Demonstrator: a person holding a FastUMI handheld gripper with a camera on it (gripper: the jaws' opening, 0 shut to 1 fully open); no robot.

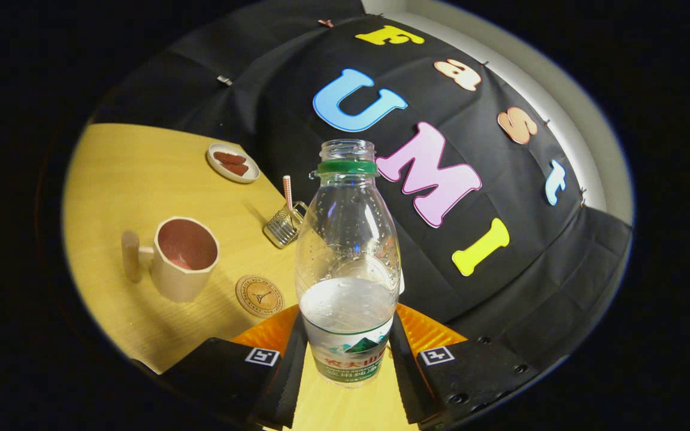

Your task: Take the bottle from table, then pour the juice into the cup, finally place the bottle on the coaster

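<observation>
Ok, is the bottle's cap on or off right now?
Off. The bottle, gripped between the gripper fingers, shows an open mouth above its green neck ring, with liquid low inside.

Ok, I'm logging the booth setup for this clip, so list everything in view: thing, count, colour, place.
bottle: 1, clear plastic, green neck ring, no cap, partly filled; upright between the fingers.
cup: 1, beige with a reddish inside, side handle; on the table beyond the fingers.
coaster: 1, round, tan; on the table between cup and bottle.
wire holder: 1, metal, with a striped straw; behind the coaster.
plate: 1, pale, two reddish-brown pieces on it; far end of the table.
table: 1, yellow wood.
gripper: 1, black fingers with orange parts; both fingers press the bottle's lower sides.
</observation>
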